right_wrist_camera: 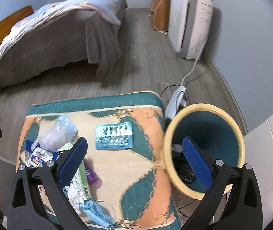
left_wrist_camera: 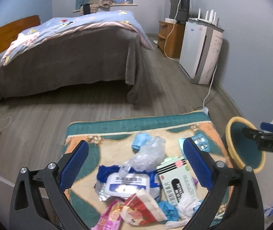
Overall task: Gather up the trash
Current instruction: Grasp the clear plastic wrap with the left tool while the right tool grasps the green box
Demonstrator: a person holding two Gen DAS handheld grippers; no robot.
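A patterned rug [left_wrist_camera: 82, 140] [right_wrist_camera: 140, 115] holds a pile of trash. In the left wrist view I see a wet-wipe pack [left_wrist_camera: 126, 185], a crumpled clear plastic bag [left_wrist_camera: 149, 153], a medicine box [left_wrist_camera: 178, 182], a red tissue pack [left_wrist_camera: 146, 207], a blister pack [left_wrist_camera: 201, 142] and blue gloves [left_wrist_camera: 139, 140]. My left gripper [left_wrist_camera: 136, 164] hangs open above the pile, holding nothing. The teal bin with a yellow rim [right_wrist_camera: 203, 151] [left_wrist_camera: 243, 145] stands right of the rug, dark trash at its bottom. My right gripper [right_wrist_camera: 134, 163] is open and empty, between the blister pack [right_wrist_camera: 114, 137] and the bin. A blue face mask [right_wrist_camera: 96, 212] lies near it.
A bed with a grey cover [left_wrist_camera: 69, 57] stands beyond the rug. A white appliance [left_wrist_camera: 199, 51] and wooden cabinet [left_wrist_camera: 170, 38] line the right wall. A power strip [right_wrist_camera: 174, 101] and its cable [right_wrist_camera: 192, 67] lie on the wooden floor beside the bin.
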